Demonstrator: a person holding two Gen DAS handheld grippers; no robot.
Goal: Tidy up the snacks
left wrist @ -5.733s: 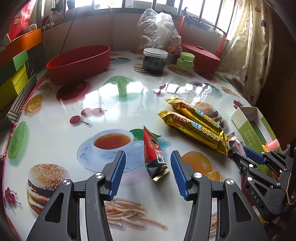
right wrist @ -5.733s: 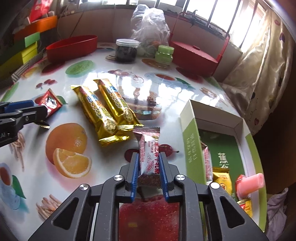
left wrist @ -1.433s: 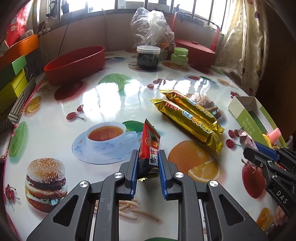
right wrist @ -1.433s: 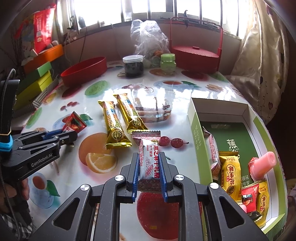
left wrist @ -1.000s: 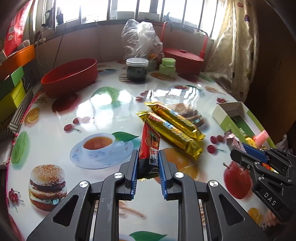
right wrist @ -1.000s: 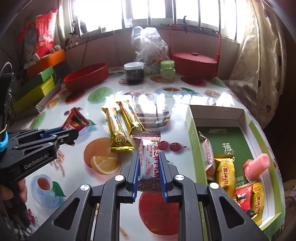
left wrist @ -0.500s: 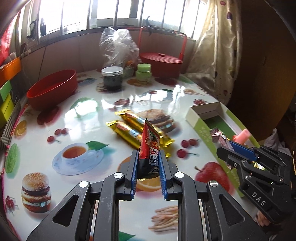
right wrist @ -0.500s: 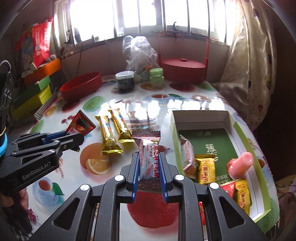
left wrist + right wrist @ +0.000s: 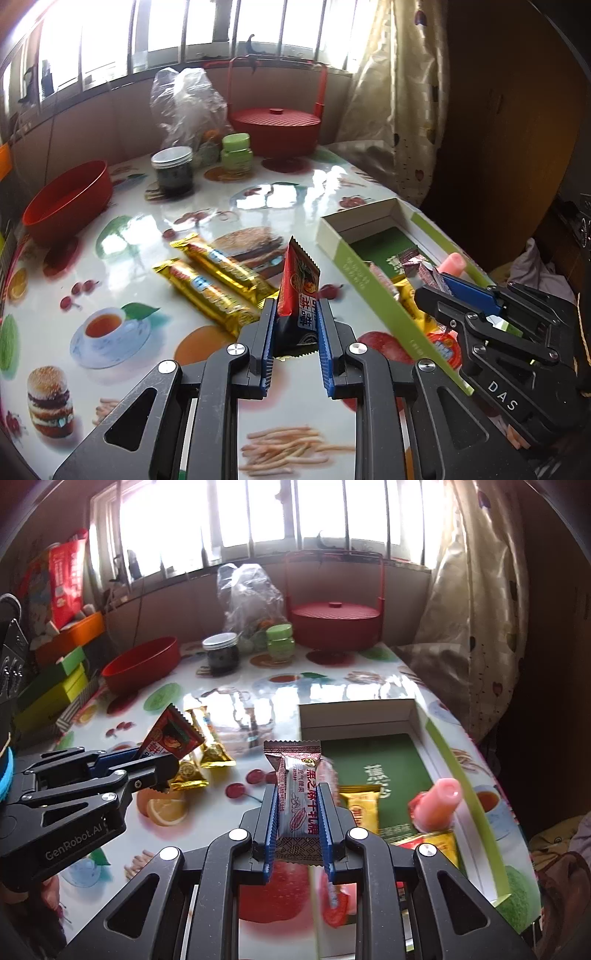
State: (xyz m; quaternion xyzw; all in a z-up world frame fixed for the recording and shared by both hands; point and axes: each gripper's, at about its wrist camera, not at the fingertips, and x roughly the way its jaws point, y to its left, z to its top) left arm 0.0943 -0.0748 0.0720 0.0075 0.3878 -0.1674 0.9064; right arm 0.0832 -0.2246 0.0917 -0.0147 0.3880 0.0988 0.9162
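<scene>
The left tool [image 9: 297, 328] is clamped on a red snack packet [image 9: 298, 291], its blue pads pressing both sides of the packet's lower half, where white characters sit on a dark band; the packet stands upright with its crimped top edge in the air above the counter [image 9: 258, 199]. In the right wrist view the same packet [image 9: 171, 738] shows a round picture on red, and the black body of the left tool [image 9: 162, 766] carries the words "GenRobot.AI".

The right tool [image 9: 297, 810] is clamped on a white and brown snack bar [image 9: 297, 794] with red Chinese characters down its face, held upright over the near left edge of the green box [image 9: 441, 738]. From the left wrist view the right tool [image 9: 434, 284] reads "DAS" on its side, and a brown crimped wrapper end pokes out past its tip above the box [image 9: 347, 258].

Inside the green box lie yellow packets [image 9: 360, 806], a pink tube [image 9: 436, 805] and a red-lidded item that is too blurred to read; pale Chinese characters mark the box floor.

Two gold wrapped bars [image 9: 218, 284] lie side by side on the counter, left of the box, on a glossy cloth printed with burgers, fruit, fries and a teacup. Farther back stand a red bowl [image 9: 70, 201], a dark jar with a white lid [image 9: 173, 171], a small green jar [image 9: 236, 149], a clear plastic bag [image 9: 186, 103] and a red lidded basket [image 9: 275, 125].
</scene>
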